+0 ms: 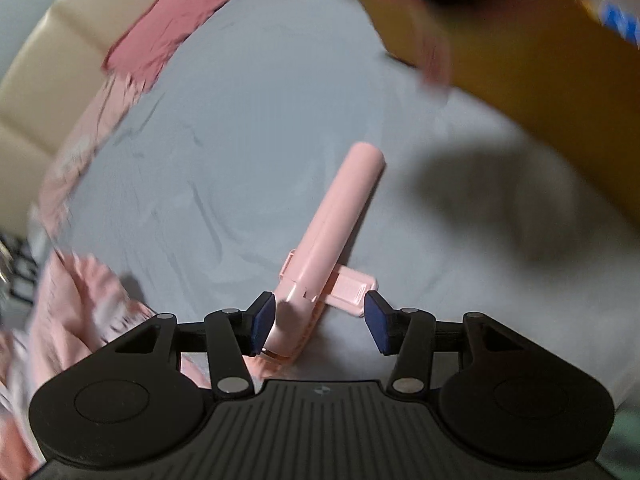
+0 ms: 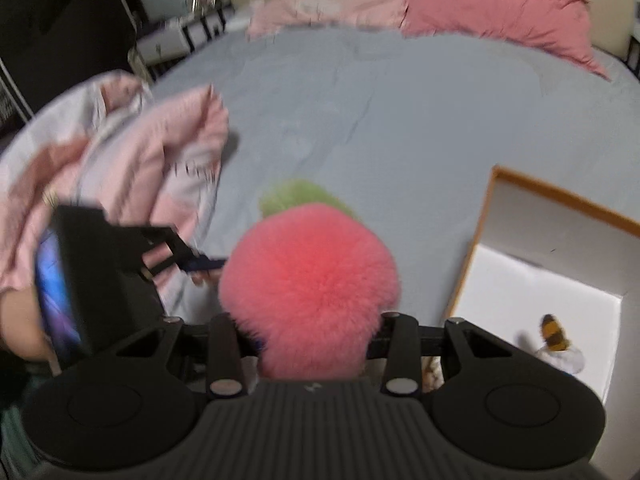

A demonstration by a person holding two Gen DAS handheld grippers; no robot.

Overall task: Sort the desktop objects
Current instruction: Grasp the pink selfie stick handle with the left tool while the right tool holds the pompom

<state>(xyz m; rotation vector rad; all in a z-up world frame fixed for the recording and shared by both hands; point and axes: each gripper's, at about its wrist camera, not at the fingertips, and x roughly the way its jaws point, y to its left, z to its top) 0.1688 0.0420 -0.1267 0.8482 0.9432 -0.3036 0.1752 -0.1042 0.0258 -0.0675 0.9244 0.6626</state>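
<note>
The pink quilt (image 2: 132,160), crumpled and soft, bounds the bed's left side; beyond it the grey sheet (image 2: 360,112) lies flat and unobstructed up to the dark pink pillow (image 2: 500,12) at the padded headboard. The left hand-held gripper (image 1: 320,324) has its jaws spread: the left blue pad touches the pink folding stick (image 1: 340,220), a smooth rounded plastic bar lying on the sheet, while the right pad stands clear of it. The right hand-held gripper (image 2: 316,340) is clamped on the pink plush strawberry (image 2: 312,280), fluffy with a green top, raised above the sheet. At right, an open cardboard box (image 2: 480,240), white inside, holds a small striped object (image 2: 554,334)
</note>
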